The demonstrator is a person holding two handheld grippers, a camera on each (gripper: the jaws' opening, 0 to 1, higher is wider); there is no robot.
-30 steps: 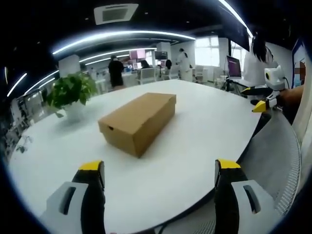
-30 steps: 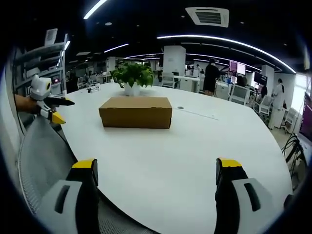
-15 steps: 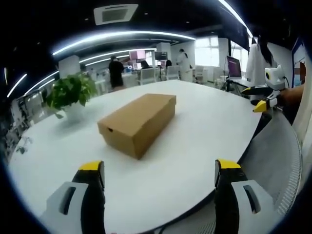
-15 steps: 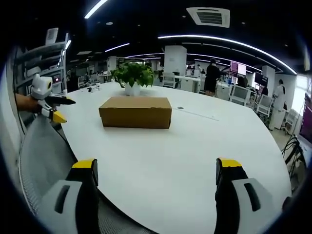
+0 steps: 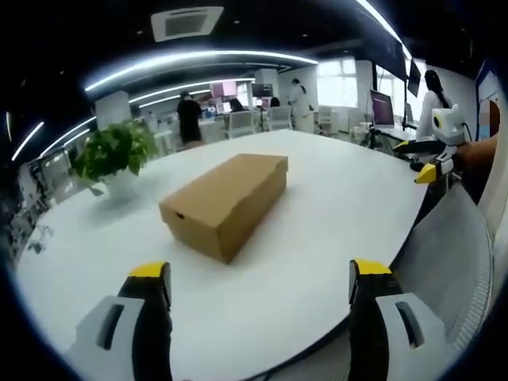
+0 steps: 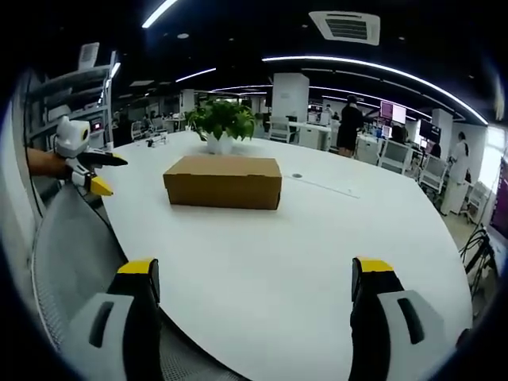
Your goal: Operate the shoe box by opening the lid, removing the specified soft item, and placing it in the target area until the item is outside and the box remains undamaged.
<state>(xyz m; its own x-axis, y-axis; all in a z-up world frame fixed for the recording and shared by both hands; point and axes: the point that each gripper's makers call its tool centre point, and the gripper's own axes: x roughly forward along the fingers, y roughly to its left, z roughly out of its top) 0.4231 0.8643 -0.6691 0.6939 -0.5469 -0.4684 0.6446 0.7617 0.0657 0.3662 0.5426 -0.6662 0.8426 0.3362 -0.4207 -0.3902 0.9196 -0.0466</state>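
A closed brown cardboard shoe box lies on the big white table, its short end facing the left gripper view. In the right gripper view the shoe box shows its long side, lid down. My left gripper hangs open near the table's near edge, well short of the box, with nothing between its jaws. My right gripper is open too, over the table edge, far from the box. Each gripper shows small at the other view's side: the right gripper and the left gripper. The soft item is hidden.
A potted green plant stands behind the box, plant in the other view. A grey mesh chair back sits at the table edge, also the chair. People and desks fill the office beyond.
Both views have shifted very slightly toward the table; the box has not moved and both grippers stay open.
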